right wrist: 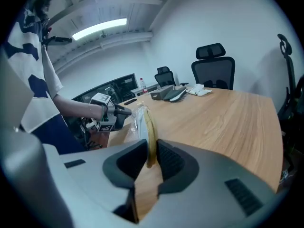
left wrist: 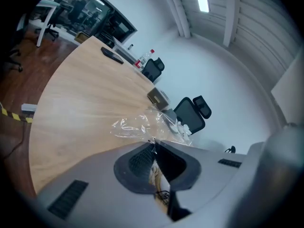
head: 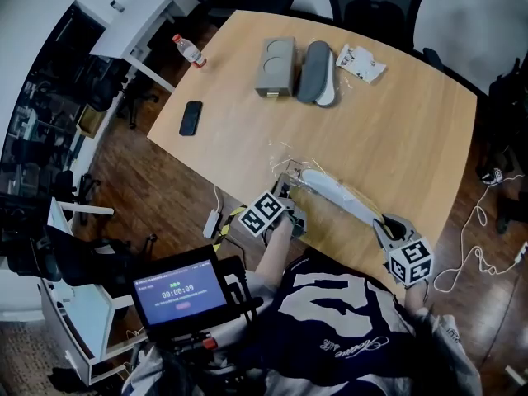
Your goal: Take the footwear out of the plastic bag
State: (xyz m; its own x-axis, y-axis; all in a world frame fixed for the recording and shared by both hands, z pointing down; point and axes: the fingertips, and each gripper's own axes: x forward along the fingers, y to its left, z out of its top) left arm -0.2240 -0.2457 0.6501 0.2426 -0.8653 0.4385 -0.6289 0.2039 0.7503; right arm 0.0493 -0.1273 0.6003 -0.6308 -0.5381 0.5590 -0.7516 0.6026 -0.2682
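A white slipper with a yellowish sole [head: 334,190] lies partly inside a clear plastic bag [head: 290,165] near the table's front edge. My left gripper [head: 287,208] is shut on a crinkled fold of the bag [left wrist: 142,125], pinched right at its tips [left wrist: 153,144]. My right gripper [head: 381,228] is shut on the slipper's near end; its thin edge [right wrist: 150,132] stands upright between the pads [right wrist: 151,161]. In the right gripper view the left gripper [right wrist: 116,111] holds the bag at the slipper's far end. Whether plastic covers the gripped end cannot be told.
At the far side of the wooden table [head: 412,130] lie a second grey-and-white slipper [head: 318,73], a grey box [head: 276,66] and a white packet [head: 360,63]. A black phone [head: 190,117] and a bottle [head: 189,49] sit near the left edge. Office chairs [head: 375,11] stand behind.
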